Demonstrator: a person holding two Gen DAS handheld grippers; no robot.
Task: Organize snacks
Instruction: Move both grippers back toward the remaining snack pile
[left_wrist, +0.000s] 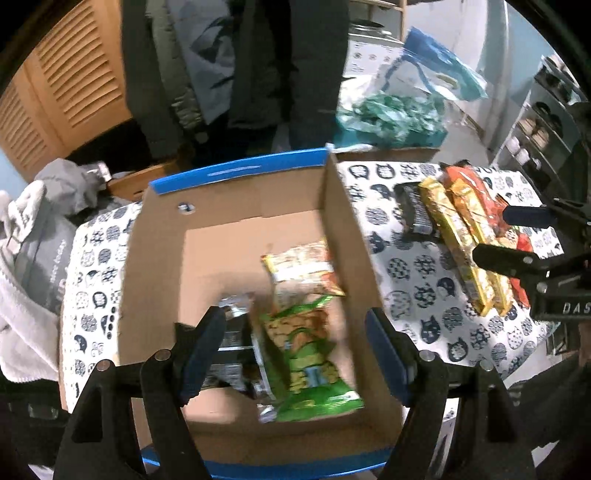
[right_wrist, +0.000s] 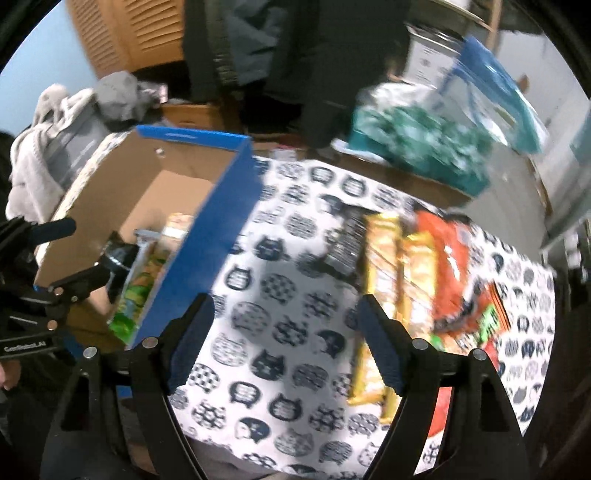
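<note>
An open cardboard box (left_wrist: 236, 236) with blue edging sits on a surface covered by a white cloth printed with dark cat faces (left_wrist: 417, 273). Inside the box lie three snack packets: a green bag (left_wrist: 306, 354) nearest, a pale packet with red and orange print (left_wrist: 303, 269) just beyond it, and a dark silvery packet (left_wrist: 232, 343) to the left, touching the green bag.

The left tool (left_wrist: 295, 350) hovers over the near end of the box, its two fingers spread wide and holding nothing.

To the right of the box, on the cloth, more snacks lie side by side in a row: a dark bar (left_wrist: 413, 210), two long yellow packs (left_wrist: 458, 243), and an orange-red bag (left_wrist: 480, 195) farthest right.

The right tool (right_wrist: 286, 343) hangs above bare cloth between the box and this row, fingers also spread wide and empty; its right finger overlaps the near end of the yellow packs.

Beyond the surface sit a clear bag of green-wrapped items (left_wrist: 391, 114) and dark hanging coats (left_wrist: 258, 62).
</note>
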